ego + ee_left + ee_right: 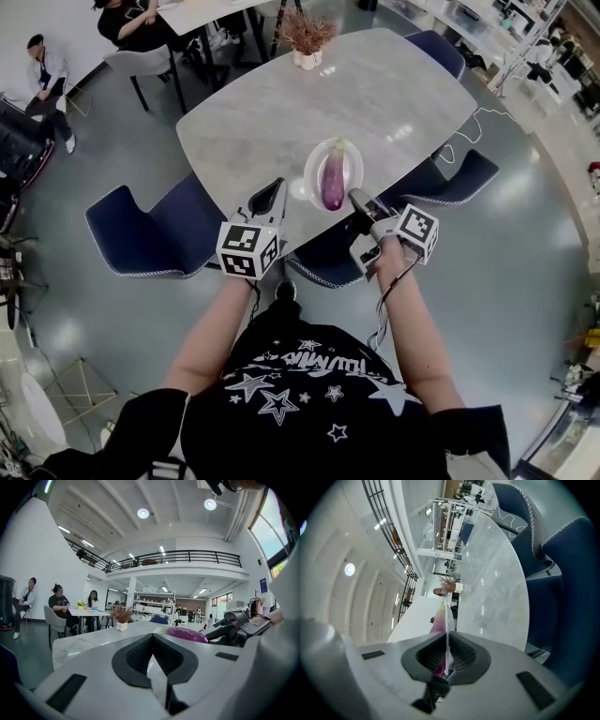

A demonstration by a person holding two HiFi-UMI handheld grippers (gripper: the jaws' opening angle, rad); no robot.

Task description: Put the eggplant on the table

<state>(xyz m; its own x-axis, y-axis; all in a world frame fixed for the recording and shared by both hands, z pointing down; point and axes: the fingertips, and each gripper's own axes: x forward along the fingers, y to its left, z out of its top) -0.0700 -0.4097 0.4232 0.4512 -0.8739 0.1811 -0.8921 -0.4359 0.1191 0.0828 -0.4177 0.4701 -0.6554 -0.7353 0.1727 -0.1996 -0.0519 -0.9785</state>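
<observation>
A purple eggplant (333, 180) lies on a white plate (314, 159) over the near edge of the grey marble table (281, 112). My right gripper (354, 197) is shut on the plate's near right rim. In the right gripper view the rim (446, 620) runs edge-on between the jaws, with the eggplant (437, 623) behind it. I cannot tell whether the plate rests on the table. My left gripper (278, 185) is just left of the plate, its jaws together and holding nothing. In the left gripper view the eggplant (185, 634) and the right gripper (234, 625) are to the right.
A dried plant in a white pot (307, 42) stands at the table's far end. Blue chairs sit at the near left (150, 234), directly below the plate (323, 258) and at the right (450, 178). People sit at a table (131, 23) at the back left.
</observation>
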